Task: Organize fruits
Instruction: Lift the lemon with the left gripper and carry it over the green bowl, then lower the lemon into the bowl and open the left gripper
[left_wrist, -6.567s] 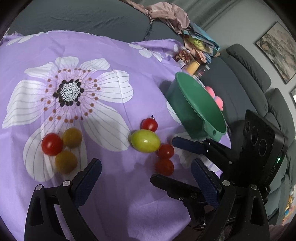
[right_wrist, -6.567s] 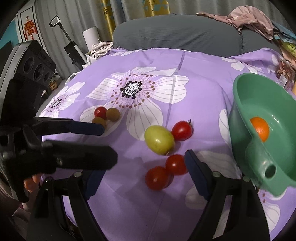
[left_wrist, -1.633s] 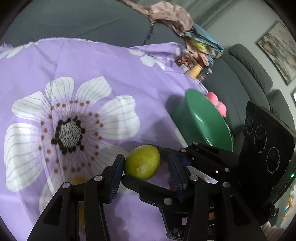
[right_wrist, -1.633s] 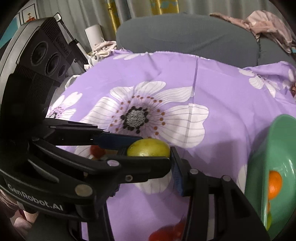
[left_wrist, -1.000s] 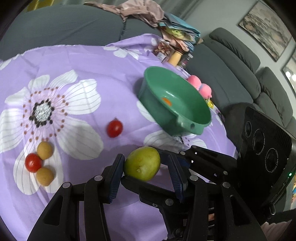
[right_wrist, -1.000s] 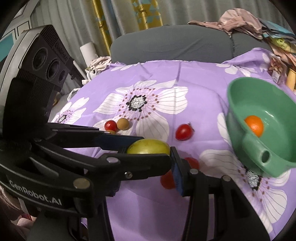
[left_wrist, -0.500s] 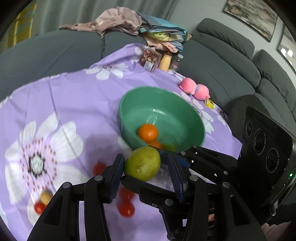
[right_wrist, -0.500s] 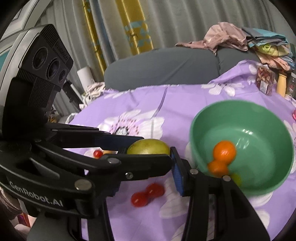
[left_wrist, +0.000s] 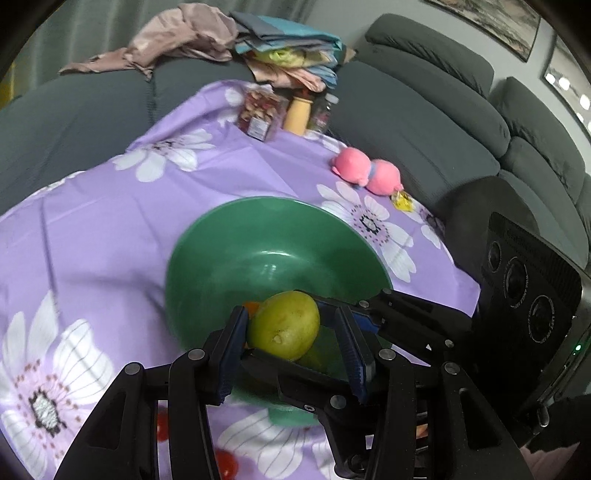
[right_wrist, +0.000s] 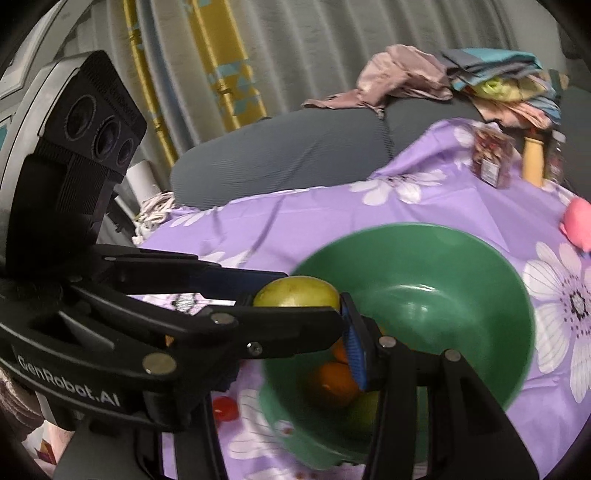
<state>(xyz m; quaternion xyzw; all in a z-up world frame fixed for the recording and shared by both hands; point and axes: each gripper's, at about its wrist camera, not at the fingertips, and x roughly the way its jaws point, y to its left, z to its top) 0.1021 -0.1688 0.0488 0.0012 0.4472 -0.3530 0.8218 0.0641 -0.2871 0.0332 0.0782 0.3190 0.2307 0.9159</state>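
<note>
Left wrist view: we note both the left gripper (left_wrist: 291, 343) and right gripper (left_wrist: 334, 314) clamped on one yellow-green fruit (left_wrist: 283, 325), held above the green bowl (left_wrist: 207, 258). Oranges (right_wrist: 332, 380) lie inside the bowl.

Left gripper (left_wrist: 291, 332) and right gripper (right_wrist: 314, 314) cross, tilted downward, jaws clamped partly closed.
</note>
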